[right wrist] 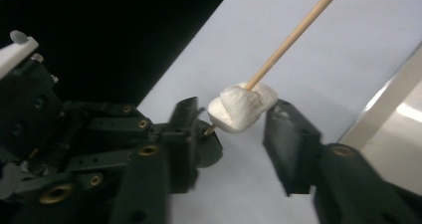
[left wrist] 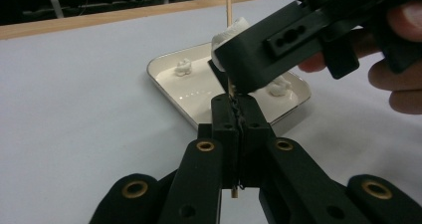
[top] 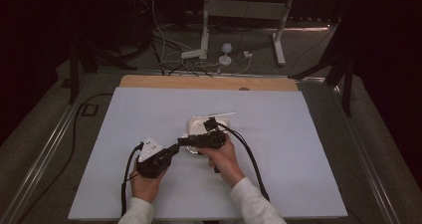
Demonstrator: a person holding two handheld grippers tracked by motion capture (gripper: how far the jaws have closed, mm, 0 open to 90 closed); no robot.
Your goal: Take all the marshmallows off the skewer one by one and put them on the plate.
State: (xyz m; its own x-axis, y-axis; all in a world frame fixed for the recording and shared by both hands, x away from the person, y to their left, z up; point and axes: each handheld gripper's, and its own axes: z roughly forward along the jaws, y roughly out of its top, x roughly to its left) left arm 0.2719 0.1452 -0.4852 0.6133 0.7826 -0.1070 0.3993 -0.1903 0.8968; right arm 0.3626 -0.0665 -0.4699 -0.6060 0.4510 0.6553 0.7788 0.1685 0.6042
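Note:
My left gripper [left wrist: 238, 102] is shut on the lower part of a thin wooden skewer [left wrist: 229, 5], which stands up out of its jaws. A white marshmallow [right wrist: 241, 107] is threaded on the skewer [right wrist: 293, 35], with the stick's tip poking out below it. The jaws of my right gripper [right wrist: 234, 119] stand on either side of the marshmallow, and the pads touch its sides. In the high view both grippers meet at mid-table, the left gripper [top: 185, 142] below the right gripper [top: 210, 129], over the near edge of a white tray [top: 195, 120].
The shallow white tray [left wrist: 169, 82] holds two more marshmallows [left wrist: 183, 67] [left wrist: 278, 87]. A pale sheet [top: 124, 134] covers the table, with a bare wooden strip [top: 199, 82] at its far edge. Beyond lie cables and white stand legs [top: 204, 40] on the floor.

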